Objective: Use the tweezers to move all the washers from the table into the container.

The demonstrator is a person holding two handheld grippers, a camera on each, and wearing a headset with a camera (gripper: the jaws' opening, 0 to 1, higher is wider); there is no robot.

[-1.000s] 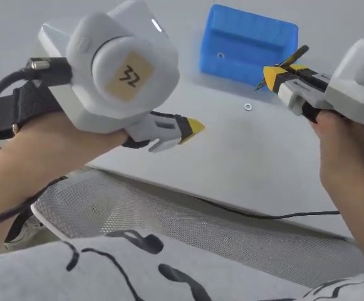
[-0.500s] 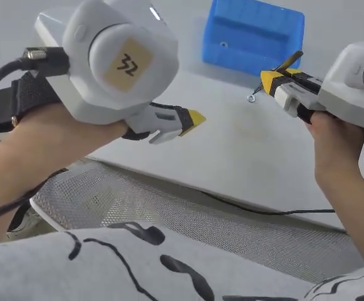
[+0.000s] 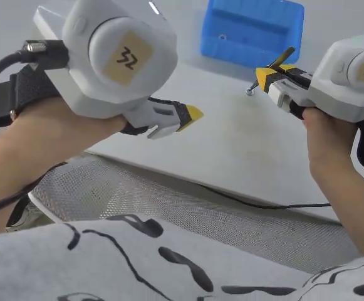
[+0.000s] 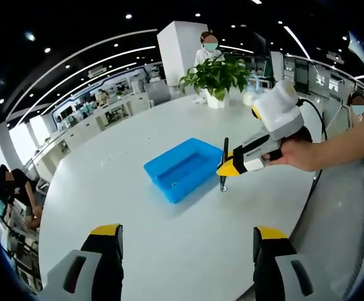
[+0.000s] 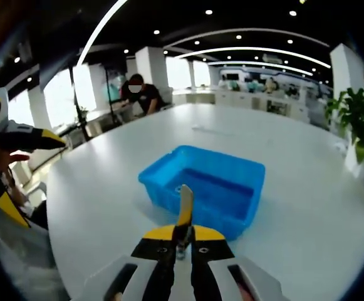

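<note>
Head view: right claw (image 3: 266,76) clamped on the tweezers (image 3: 284,58), a washer (image 3: 250,92) at their tip just short of the blue container (image 3: 250,31) on the white counter (image 3: 232,150); a second washer (image 3: 221,37) inside the container, and the left claw (image 3: 193,115) well apart from both. Left gripper view: left claw (image 4: 188,231) with jaws spread wide, nothing between them, and the right claw (image 4: 228,169) ahead holding the tweezers (image 4: 225,153) upright, tip down just beside the container (image 4: 182,168). Right gripper view: right claw (image 5: 183,235) with jaws pressed together on the tweezers (image 5: 185,204), pointing at the container (image 5: 207,182) straight ahead.
</note>
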